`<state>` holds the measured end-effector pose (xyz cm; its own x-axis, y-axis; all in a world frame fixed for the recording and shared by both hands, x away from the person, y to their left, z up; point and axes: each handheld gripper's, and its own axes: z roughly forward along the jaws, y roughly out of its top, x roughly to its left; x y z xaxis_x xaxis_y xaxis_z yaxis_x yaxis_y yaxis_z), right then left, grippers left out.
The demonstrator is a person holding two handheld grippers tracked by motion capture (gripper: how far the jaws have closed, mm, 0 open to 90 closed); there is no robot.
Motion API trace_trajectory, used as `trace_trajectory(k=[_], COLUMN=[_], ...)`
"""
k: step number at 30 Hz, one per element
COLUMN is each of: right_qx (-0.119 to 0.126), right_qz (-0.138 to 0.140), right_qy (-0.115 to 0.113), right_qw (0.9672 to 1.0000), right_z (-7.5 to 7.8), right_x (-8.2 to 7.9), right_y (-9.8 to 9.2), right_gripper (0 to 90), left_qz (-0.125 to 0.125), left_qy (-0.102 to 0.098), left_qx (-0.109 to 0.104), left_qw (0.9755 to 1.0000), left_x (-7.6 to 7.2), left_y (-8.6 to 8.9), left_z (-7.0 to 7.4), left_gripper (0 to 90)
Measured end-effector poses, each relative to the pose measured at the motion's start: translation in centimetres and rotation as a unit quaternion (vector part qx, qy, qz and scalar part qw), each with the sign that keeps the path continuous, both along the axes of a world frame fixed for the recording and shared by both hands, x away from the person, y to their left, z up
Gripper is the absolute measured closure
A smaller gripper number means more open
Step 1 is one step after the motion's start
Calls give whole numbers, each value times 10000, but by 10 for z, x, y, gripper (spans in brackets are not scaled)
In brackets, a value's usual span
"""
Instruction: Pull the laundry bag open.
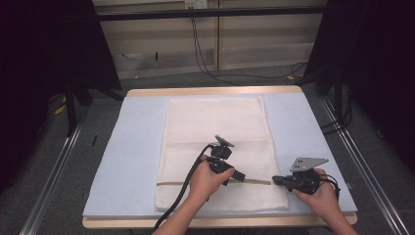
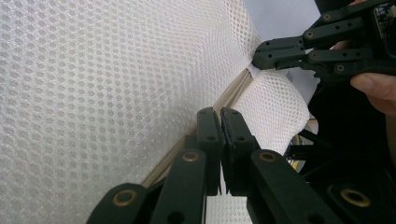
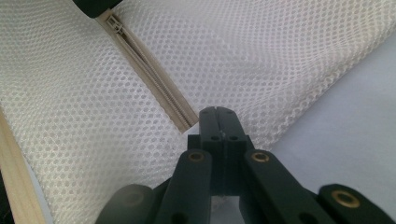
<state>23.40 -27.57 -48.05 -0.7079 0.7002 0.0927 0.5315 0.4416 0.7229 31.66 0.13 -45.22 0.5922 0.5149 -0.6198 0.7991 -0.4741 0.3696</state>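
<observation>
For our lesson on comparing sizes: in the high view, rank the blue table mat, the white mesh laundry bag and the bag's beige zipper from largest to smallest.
1. Blue table mat, largest.
2. White mesh laundry bag, lying on the mat.
3. Beige zipper, a thin strip across the bag, smallest.

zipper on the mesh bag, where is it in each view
High view: zipper, a tan line low on the mesh bag, between both tongs.
Left gripper view: centre, running up right toward the right tongs.
Right gripper view: upper left to centre.
Shared landmark: the zipper's end by the right tongs.
</observation>
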Motion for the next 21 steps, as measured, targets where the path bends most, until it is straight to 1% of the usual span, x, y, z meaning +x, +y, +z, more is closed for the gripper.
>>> trace_trajectory(k=[1, 2, 4, 5, 6, 7, 8, 9, 11, 12, 13, 14, 15, 16, 17, 18, 19, 20, 21], right_qx=[-1, 0, -5, -6, -10, 0, 8, 22, 58, 65, 57, 62, 64, 64, 58, 58, 55, 55, 56], right_qz=[6, 5, -2, 1, 7, 0, 9, 5, 6, -13, -12, -22, -31, -31, -18, -18, -14, -14, -8], right_qy=[2, 1, -12, -10, -20, -6, 6, -1, -4, 7, 7, 12, 11, 11, 16, 16, 9, 9, 13], right_qw=[10000, 10000, 10000, 10000, 10000, 10000, 10000, 10000, 10000, 10000, 10000, 10000, 10000, 10000, 10000, 10000, 10000, 10000, 10000], right_z=[0, 0, 0, 0, 0, 0, 0, -1, -1, -1, -1, -1, -1, -1, -1, -1, -1, -1, -1], right_x=[0, 0, 0, 0, 0, 0, 0, 0, 0, 0, 0, -1, -1, -1, 0, 0, 0, 0, 0], right_y=[0, 0, 0, 0, 0, 0, 0, -1, -1, -1, -1, 0, 0, 0, 0, 0, 0, 0, 0], right_gripper=[900, 900, 900, 900, 900, 900, 900, 900, 900, 900, 900, 900, 900, 900, 900, 900, 900, 900, 900], left_qz=[-112, -8, -29, -19, 30, 112, 18, 19, 95, 25, 60, 203, 131, 36, 380, 376, 286, 399, 166], left_qy=[-10, -4, 30, 54, 36, 47, 31, 31, 40, 17, 29, 37, 41, -19, 164, 131, 115, 141, 141], left_qx=[71, 14, 28, -14, 12, -23, 18, -46, -54, -5, -69, -88, -42, 32, -194, -147, -162, -185, -129], left_qw=[9999, 10000, 10000, 10000, 10000, 9999, 10000, 10000, 9999, 10000, 10000, 9997, 9999, 10000, 9990, 9991, 9994, 9989, 9997], left_x=[1, 1, 2, 2, 2, 1, 2, 2, 1, 2, 1, 0, 0, 1, -2, -1, 0, 0, 1], left_y=[2, 2, 4, 5, 6, 6, 10, 11, 14, 16, 16, 15, 17, 19, 16, 16, 20, 20, 24], left_z=[0, 0, 0, 0, 0, 0, 0, 0, 0, 1, 0, 1, 1, 1, 1, 0, 0, 0, -1], left_gripper=[873, 873, 873, 873, 873, 873, 873, 873, 873, 873, 873, 873, 873, 873, 873, 873, 873, 873, 873])
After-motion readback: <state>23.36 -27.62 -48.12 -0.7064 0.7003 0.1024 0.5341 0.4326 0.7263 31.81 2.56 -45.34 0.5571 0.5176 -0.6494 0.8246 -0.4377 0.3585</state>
